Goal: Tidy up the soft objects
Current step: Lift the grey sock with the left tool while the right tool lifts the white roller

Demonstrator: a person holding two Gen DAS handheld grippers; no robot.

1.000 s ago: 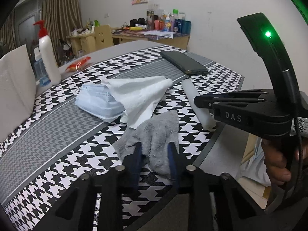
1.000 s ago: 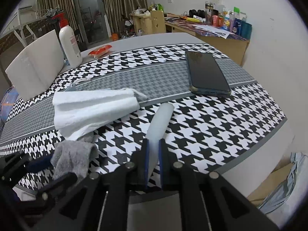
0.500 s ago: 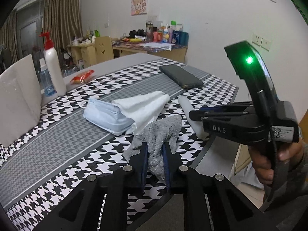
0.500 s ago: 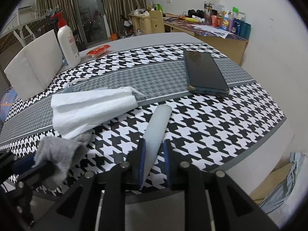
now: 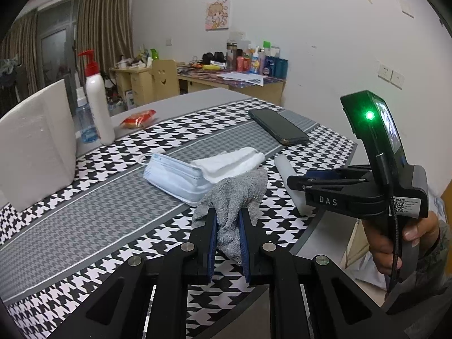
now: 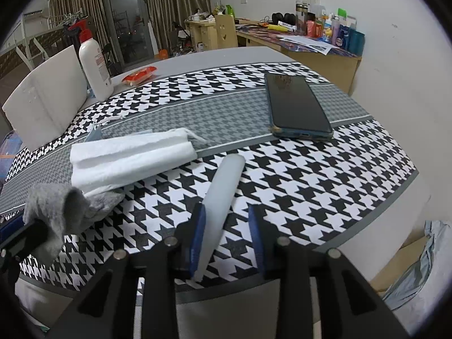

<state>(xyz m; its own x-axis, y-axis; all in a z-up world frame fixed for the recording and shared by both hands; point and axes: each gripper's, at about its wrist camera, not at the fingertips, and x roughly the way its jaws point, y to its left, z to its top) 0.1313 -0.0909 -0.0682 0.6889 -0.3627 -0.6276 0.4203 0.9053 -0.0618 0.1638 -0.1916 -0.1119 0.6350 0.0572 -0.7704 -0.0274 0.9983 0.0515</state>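
Observation:
My left gripper (image 5: pixel 228 220) is shut on a grey cloth (image 5: pixel 236 197) and holds it lifted above the table's near edge; the cloth also shows in the right wrist view (image 6: pixel 60 212). My right gripper (image 6: pixel 227 220) is open, its jaws either side of a pale translucent roll (image 6: pixel 223 189) lying on the houndstooth tablecloth (image 6: pixel 310 180); the roll rests against the left finger. A folded white towel (image 6: pixel 130 158) lies partly over a stack of blue face masks (image 5: pixel 175 176). The right gripper (image 5: pixel 310 180) shows in the left wrist view at the roll (image 5: pixel 285 166).
A dark phone (image 6: pixel 296 107) lies at the far right of the table. A white pump bottle (image 6: pixel 93 67), a white foam block (image 6: pixel 45 101) and a red snack packet (image 6: pixel 139 75) stand at the far left. A cluttered desk (image 6: pixel 296 39) is behind.
My left gripper closed on the grey cloth and lifted it off the table. My right gripper, shut on the roll a second ago, has opened around it.

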